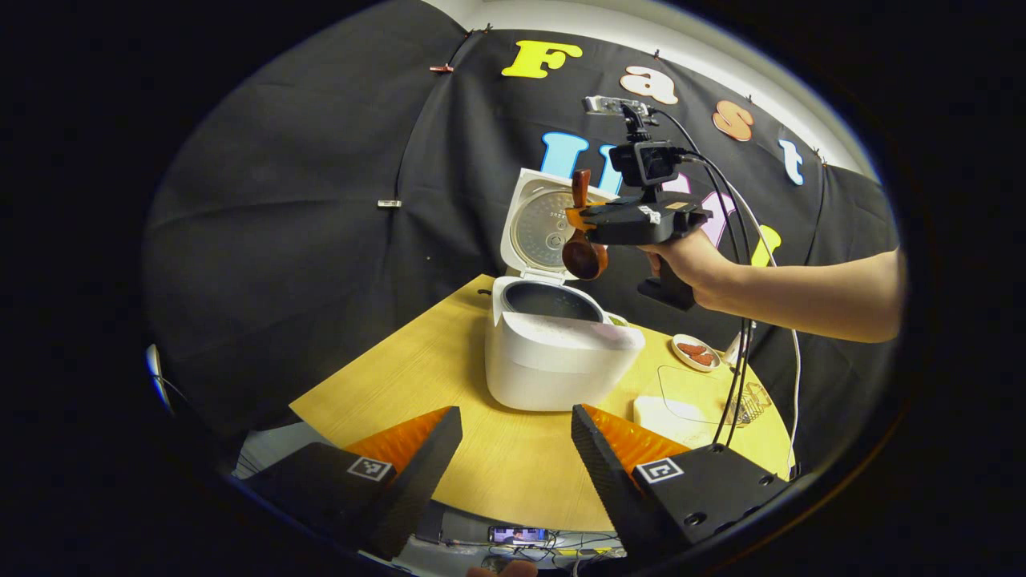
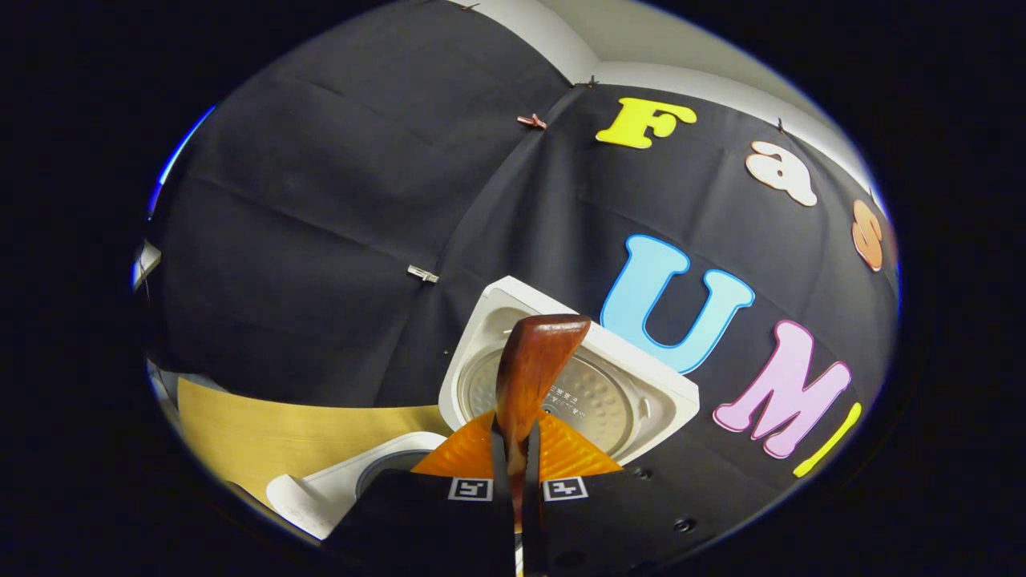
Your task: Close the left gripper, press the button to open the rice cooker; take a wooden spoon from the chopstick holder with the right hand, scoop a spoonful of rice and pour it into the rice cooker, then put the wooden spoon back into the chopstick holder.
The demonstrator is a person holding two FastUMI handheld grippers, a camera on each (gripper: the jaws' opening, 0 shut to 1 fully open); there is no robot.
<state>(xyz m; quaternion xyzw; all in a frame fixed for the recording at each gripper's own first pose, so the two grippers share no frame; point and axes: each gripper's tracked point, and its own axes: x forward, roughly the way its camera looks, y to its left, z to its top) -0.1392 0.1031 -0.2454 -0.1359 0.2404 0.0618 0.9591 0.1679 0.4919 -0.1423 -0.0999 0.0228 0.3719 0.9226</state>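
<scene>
Jaws: left gripper (image 1: 516, 449) spread; right gripper (image 2: 513, 449) pinching wooden spoon (image 2: 531, 370), hand (image 1: 694, 264) raised above open rice cooker (image 1: 553, 353).

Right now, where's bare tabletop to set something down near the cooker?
Free: the table left of the rice cooker, and the strip between it and the left gripper. Crowded: right of the cooker, with a small dish, a clear lid, a wire holder and hanging cables.
</scene>
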